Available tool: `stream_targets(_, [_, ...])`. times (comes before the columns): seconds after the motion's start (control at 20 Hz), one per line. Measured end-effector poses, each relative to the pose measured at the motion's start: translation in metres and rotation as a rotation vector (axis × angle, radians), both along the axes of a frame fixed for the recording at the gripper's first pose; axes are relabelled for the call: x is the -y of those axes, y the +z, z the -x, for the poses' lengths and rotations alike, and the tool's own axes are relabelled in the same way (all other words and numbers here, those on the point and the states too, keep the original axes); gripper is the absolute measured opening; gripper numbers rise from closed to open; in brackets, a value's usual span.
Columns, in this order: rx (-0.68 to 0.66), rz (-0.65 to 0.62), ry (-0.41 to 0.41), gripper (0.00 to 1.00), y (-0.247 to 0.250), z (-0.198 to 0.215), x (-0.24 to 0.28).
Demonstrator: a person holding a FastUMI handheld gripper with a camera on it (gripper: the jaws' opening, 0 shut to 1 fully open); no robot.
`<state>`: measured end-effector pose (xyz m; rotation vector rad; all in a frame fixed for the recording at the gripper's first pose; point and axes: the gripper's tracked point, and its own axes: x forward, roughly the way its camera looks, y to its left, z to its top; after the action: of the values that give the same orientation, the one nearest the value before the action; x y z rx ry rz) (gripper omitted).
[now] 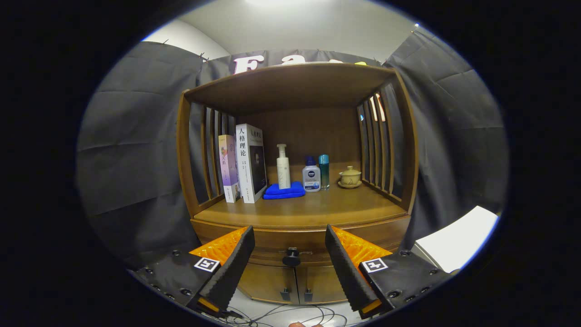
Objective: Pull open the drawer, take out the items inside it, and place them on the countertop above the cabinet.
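A brown wooden cabinet stands ahead, with a countertop (308, 210) under a roofed shelf. Below the countertop runs a closed drawer front (272, 240) with a dark round knob (291, 260). My gripper (289, 236) is open, and the knob sits between the two fingertips, slightly beyond and below them. Nothing is held. What lies inside the drawer is hidden.
On the countertop stand two upright books (245, 164), a folded blue cloth (284, 190) with a white pump bottle (283, 167) on it, a small blue-capped bottle (311, 175), a teal bottle (324, 171) and a lidded tea cup (350, 177). Two cabinet doors (295, 284) sit below the drawer. A white board (458, 238) lies right.
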<state>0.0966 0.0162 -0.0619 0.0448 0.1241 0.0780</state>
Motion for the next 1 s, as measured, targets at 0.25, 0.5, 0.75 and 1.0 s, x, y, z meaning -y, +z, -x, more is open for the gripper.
stream_targets(0.25, [-0.059, 0.029, 0.002, 0.98, -0.042, -0.040, -0.007])
stream_targets(0.5, [-0.111, 0.027, -0.032, 0.98, -0.088, -0.071, -0.002])
stream_targets(0.75, [-0.154, 0.042, -0.031, 0.88, -0.120, -0.086, -0.004])
stream_targets(1.0, [-0.178, 0.052, -0.035, 0.73, -0.139, -0.093, -0.006])
